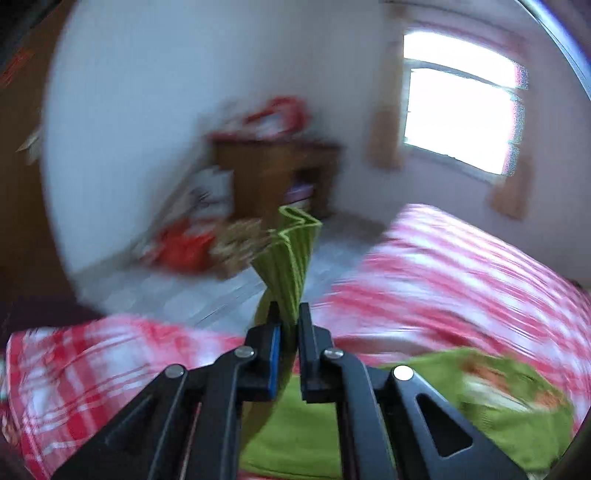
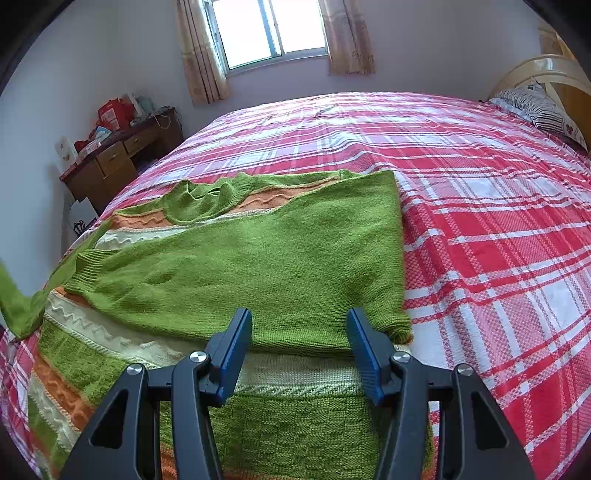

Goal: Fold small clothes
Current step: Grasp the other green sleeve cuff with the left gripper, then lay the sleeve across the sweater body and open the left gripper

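Note:
A green knit sweater (image 2: 258, 258) with orange and cream bands lies flat on the bed, one sleeve folded across its body. My left gripper (image 1: 288, 314) is shut on the ribbed cuff (image 1: 291, 251) of the other sleeve, which sticks out past the fingertips, lifted off the bed. That sleeve (image 2: 18, 306) rises at the left edge of the right wrist view. My right gripper (image 2: 299, 321) hangs open just above the sweater's lower body, nothing between its blue pads (image 2: 232, 362). The left wrist view is motion-blurred, with the sweater (image 1: 303, 417) below the gripper.
The bed (image 2: 480, 221) has a red and white plaid cover, with bare cover to the right of the sweater. A pillow (image 2: 535, 107) and headboard are far right. A wooden desk (image 2: 110, 162) with red boxes stands left of the bed, under the window (image 2: 266, 29).

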